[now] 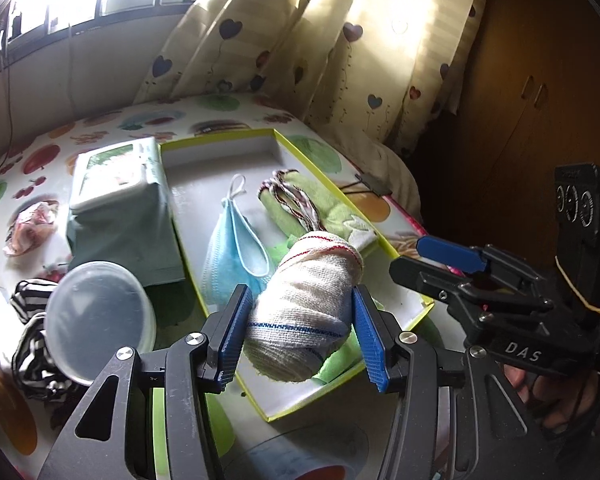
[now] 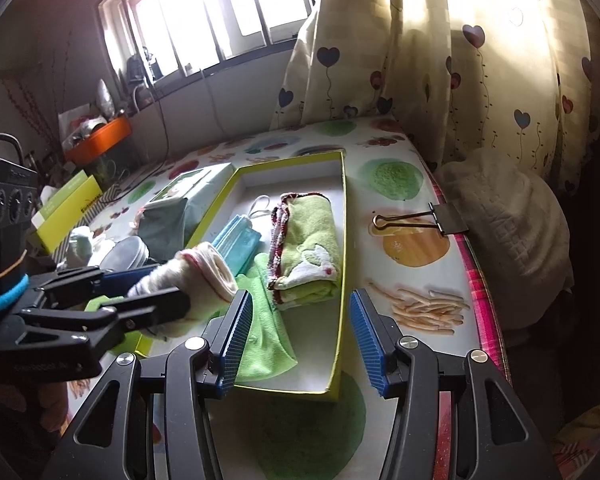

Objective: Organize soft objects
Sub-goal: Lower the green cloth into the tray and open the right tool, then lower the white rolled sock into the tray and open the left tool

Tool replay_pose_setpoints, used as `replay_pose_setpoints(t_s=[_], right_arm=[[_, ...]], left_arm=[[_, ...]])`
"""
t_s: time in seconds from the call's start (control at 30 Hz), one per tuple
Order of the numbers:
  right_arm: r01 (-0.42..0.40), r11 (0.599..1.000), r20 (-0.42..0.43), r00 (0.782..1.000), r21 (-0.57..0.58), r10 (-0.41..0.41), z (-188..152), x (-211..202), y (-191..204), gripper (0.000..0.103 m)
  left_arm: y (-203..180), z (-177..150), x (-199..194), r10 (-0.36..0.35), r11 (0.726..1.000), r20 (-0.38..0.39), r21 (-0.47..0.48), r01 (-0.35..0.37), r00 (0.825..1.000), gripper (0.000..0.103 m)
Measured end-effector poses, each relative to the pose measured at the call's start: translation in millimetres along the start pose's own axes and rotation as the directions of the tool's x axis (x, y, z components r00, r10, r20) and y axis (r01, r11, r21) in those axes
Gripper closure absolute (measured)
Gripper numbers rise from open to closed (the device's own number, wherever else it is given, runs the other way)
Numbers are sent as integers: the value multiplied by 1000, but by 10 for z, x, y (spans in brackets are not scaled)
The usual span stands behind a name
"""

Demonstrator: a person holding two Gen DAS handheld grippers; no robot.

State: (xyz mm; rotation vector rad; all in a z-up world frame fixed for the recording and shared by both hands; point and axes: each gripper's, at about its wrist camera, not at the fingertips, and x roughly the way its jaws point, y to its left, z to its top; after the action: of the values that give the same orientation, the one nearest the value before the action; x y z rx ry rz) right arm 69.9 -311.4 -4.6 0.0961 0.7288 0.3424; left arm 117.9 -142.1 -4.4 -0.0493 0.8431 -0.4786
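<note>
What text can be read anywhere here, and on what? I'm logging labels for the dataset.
"DAS": on the right hand-held gripper body.
Embossed lettering on the left hand-held gripper body: too faint to read.
Dark print on the yellow-green box: blurred, unreadable.
Print on the green packet: unreadable.

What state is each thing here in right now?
Left gripper: shut on the white rolled cloth.
Right gripper: open, empty.
Shallow box: open, lidless.
Blue face mask: lying in the box.
Green towel: folded, in the box.
Binder clip: on the table.
</note>
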Motion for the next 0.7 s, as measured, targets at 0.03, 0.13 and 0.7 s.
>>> replay_pose_setpoints(t_s=[0.03,0.13,0.7], right_arm=[[0,1000,0,1000,2,0,0,6,-11,53],[-2,1000,1,1000,7,2,-6,8,-37,53],[-14,1000,40,999,-23,15,12,-178,123,53]], left_arm=[[-5,-5,38,-6,1000,-10,4,6,1000,51],[-35,-14,73,0,1000,-14,28,0,1000,51],[-72,-8,-335,11,1000,80,17,-12,997,51]])
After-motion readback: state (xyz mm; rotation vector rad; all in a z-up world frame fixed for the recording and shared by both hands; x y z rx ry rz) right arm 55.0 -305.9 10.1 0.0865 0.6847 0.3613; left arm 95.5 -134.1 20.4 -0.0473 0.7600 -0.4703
